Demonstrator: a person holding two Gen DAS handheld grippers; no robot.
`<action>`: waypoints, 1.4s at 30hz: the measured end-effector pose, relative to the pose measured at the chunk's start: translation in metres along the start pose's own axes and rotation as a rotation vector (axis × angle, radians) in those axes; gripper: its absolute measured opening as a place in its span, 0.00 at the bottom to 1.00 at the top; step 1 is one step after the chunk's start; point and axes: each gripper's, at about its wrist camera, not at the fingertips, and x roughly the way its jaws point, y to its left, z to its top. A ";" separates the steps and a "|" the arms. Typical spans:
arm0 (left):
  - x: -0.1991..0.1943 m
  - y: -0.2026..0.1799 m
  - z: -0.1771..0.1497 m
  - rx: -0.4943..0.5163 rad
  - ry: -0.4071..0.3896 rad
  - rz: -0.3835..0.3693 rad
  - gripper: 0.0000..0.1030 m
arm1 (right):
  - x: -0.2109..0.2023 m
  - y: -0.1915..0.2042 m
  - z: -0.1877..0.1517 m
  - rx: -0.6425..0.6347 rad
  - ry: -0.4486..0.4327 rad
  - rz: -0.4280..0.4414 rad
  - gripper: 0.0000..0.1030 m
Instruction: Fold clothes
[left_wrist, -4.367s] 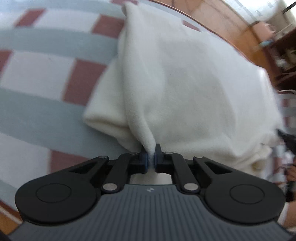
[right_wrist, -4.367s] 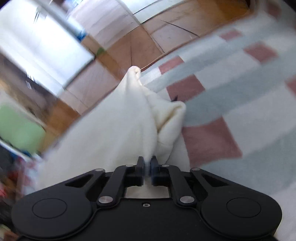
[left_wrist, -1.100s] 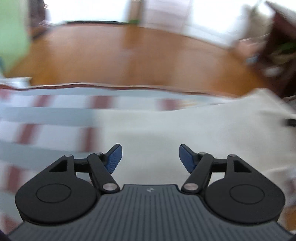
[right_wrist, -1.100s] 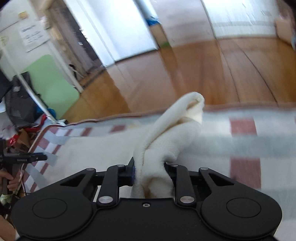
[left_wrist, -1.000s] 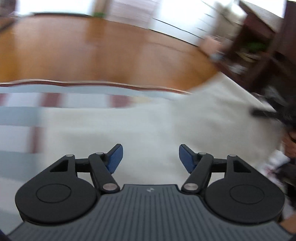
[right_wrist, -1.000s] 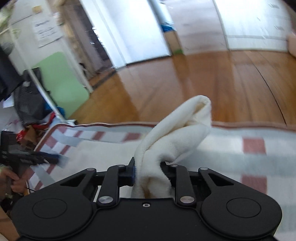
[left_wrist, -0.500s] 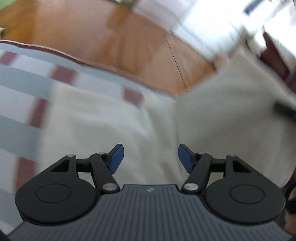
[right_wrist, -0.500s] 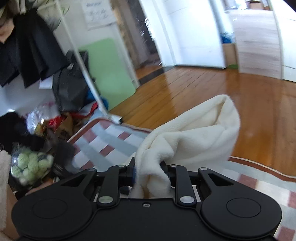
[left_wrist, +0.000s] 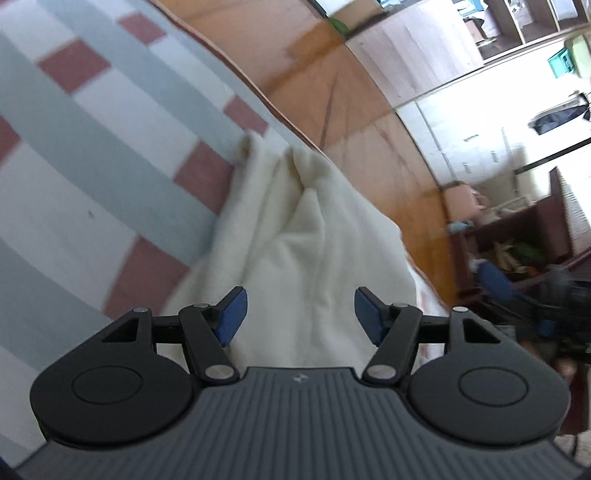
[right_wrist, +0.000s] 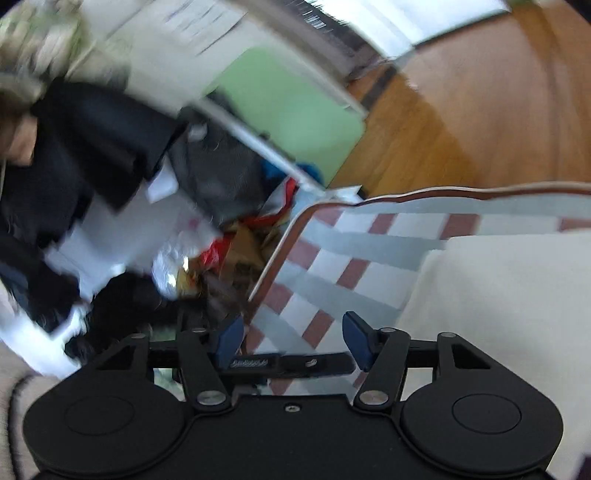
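Left wrist view: the left gripper (left_wrist: 297, 314) is being held spread and empty over the cream garment (left_wrist: 314, 236), while the right gripper (right_wrist: 291, 338) is being opened, nothing between its jaws. A fold is judged just released; a fresh edge grip is being called for. The garment is lying on the checked mat (left_wrist: 92, 122), its long axis running away toward the mat's far edge.

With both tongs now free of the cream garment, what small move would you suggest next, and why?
Probably bring the left tongs down onto the bunched end of the cream garment and pinch it. Nothing is between their open jaws, the cloth lies rumpled right ahead on the checked blanket, and the right tongs, jaws opening on nothing, point off past the blanket's edge.
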 end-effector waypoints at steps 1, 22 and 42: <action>0.004 0.000 0.000 0.014 0.004 0.030 0.63 | -0.009 -0.006 -0.003 -0.003 -0.012 -0.054 0.63; 0.049 -0.024 0.013 0.355 0.026 0.052 0.88 | -0.027 -0.015 -0.160 -0.354 0.341 -0.508 0.66; 0.068 -0.030 -0.013 0.309 0.042 -0.062 0.58 | -0.023 0.000 -0.139 -0.284 0.109 -0.550 0.63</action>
